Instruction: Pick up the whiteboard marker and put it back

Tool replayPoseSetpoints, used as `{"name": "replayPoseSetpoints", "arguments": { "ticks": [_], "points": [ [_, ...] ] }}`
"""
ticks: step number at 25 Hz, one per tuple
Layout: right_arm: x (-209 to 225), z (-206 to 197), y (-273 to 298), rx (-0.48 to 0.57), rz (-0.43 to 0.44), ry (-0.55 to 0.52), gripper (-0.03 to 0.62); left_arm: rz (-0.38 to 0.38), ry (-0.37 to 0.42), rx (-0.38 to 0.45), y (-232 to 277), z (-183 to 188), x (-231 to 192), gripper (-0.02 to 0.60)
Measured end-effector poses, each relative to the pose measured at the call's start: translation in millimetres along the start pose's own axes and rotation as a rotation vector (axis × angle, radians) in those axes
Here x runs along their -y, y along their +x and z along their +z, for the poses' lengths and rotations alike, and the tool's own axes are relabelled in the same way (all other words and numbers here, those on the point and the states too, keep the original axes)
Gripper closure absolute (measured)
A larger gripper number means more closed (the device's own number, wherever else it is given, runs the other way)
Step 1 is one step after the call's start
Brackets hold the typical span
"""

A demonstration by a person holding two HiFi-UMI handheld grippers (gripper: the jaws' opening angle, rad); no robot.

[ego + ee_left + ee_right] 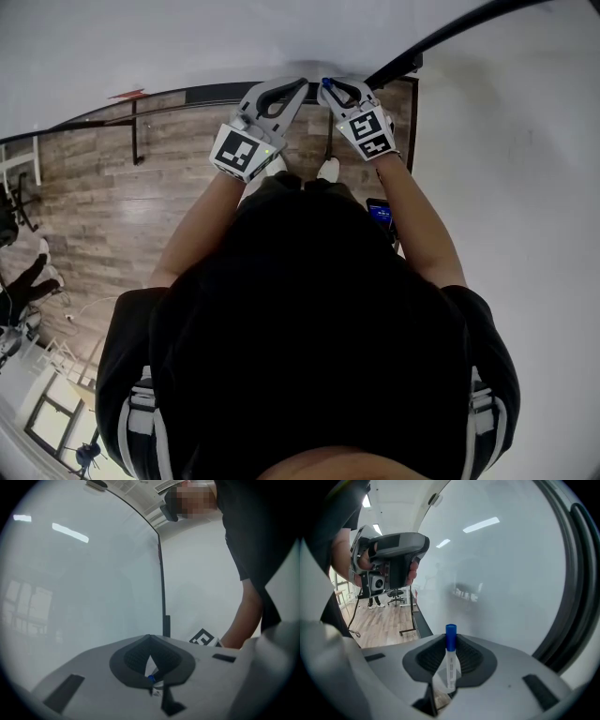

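Observation:
The whiteboard marker (450,663), white with a blue cap, stands upright between the pads of my right gripper (451,641), which is shut on it. In the head view its blue cap (326,84) shows at the tip of the right gripper (343,92), close to the whiteboard (234,37). My left gripper (281,96) is held just left of it, at the same height. Its jaws meet at the tips (150,639), with nothing between them. The right gripper view shows the left gripper (391,555) in a hand at the upper left.
The whiteboard (501,569) fills the view ahead, with a dark frame (576,588) at the right and a dark ledge (187,94) along its bottom edge. Wooden floor (103,206), the person's shoes (328,170) and office chairs (396,596) lie behind.

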State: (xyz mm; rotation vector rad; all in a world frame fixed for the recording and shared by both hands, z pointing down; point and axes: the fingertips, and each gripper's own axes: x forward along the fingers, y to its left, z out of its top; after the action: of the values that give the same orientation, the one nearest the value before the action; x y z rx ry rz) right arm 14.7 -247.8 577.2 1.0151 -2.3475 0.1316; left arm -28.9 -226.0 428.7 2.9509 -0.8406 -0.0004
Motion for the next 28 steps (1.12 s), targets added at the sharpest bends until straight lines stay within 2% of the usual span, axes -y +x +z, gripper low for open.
{"name": "replayPoseSetpoints", "arguments": {
  "ticks": [4,21,28],
  "points": [
    [-1.4,-6.7,6.0,-0.034,0.006,0.0,0.53,-0.004,0.022,-0.012,-0.8,-1.2,0.6,0.577],
    [2.4,-14.7,17.2,-0.07,0.009,0.018,0.525,0.035,0.011,-0.03,-1.1,-3.1,-5.1,0.577],
    [5.2,-1.3,7.2,-0.028,0.014,0.052,0.522,0.034,0.011,-0.042,0.7,-1.0,-3.6,0.577]
  ]
}}
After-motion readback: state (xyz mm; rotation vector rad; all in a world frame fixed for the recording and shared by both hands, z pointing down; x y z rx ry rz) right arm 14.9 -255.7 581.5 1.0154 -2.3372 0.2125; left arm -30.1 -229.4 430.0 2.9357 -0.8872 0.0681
